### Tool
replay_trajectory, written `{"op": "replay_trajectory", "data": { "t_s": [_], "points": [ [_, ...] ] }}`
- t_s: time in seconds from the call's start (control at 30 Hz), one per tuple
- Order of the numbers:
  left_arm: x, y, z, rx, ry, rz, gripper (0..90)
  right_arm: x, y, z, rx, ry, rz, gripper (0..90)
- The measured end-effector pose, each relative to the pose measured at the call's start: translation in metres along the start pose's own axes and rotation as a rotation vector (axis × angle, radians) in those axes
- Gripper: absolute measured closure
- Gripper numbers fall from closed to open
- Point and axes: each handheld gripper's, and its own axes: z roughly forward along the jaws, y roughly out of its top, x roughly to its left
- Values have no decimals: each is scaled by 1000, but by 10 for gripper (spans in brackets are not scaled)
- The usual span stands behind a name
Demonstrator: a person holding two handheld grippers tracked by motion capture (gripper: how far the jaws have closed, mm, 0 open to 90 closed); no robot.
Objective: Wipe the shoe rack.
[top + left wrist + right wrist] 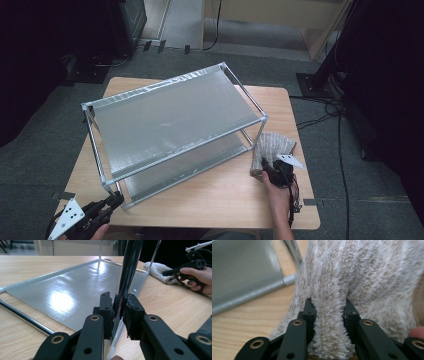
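Left gripper (117,311) clamps the silver metal two-tier rack's (165,120) near corner post. Right gripper (328,311) pinches a fold of the fluffy beige cloth (362,277) on the wooden table (225,190).

A two-tier metal rack (170,117) is standing across the wooden table (230,192), its upper shelf tilting toward the near left. The left gripper (116,200) is sitting at the rack's near-left corner post, jaws against the post's foot. A folded beige towel (270,147) is lying just beside the rack's right leg. The right gripper (263,165) is pressing into the towel's near end, a hand (277,192) holding it. Cables are trailing over the grey floor at right.
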Motion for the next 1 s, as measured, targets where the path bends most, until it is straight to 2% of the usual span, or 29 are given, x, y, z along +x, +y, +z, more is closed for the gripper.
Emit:
{"op": "replay_trajectory", "data": {
  "t_s": [0.13, 0.2, 0.27, 0.37, 0.43, 0.5, 0.53, 0.6, 0.73, 0.87, 1.0],
  "points": [
    [0, 0, 1, -2, 3, 4, 787, 0, 10, -18, -109, -21, 10, 713],
    [0, 0, 1, -1, 3, 3, 787, 3, 19, -32, -183, -6, 14, 712],
    [0, 0, 1, -1, 5, 3, 787, 9, 28, -43, -237, 2, -2, 708],
    [0, 0, 2, -3, 7, 4, 788, 20, 46, -65, -359, 20, -32, 703],
    [0, 0, 1, -3, 8, 6, 788, 26, 54, -75, -417, 24, -33, 698],
    [0, 0, 1, -2, 9, 12, 789, 34, 62, -84, -489, 48, -24, 694],
    [0, 0, 1, -2, 9, 11, 789, 37, 66, -86, -508, 53, -26, 692],
    [0, 0, 1, -2, 8, 12, 789, 41, 71, -88, -527, 64, -35, 689],
    [0, 0, 1, -2, 9, 14, 790, 55, 79, -84, -515, 103, -57, 686],
    [-2, 0, 2, 1, 25, 30, 793, 75, 74, -83, -506, 149, -107, 685],
    [-2, 0, 2, 2, 26, 28, 793, 97, 63, -85, -498, 194, -142, 684]
  ]
}}
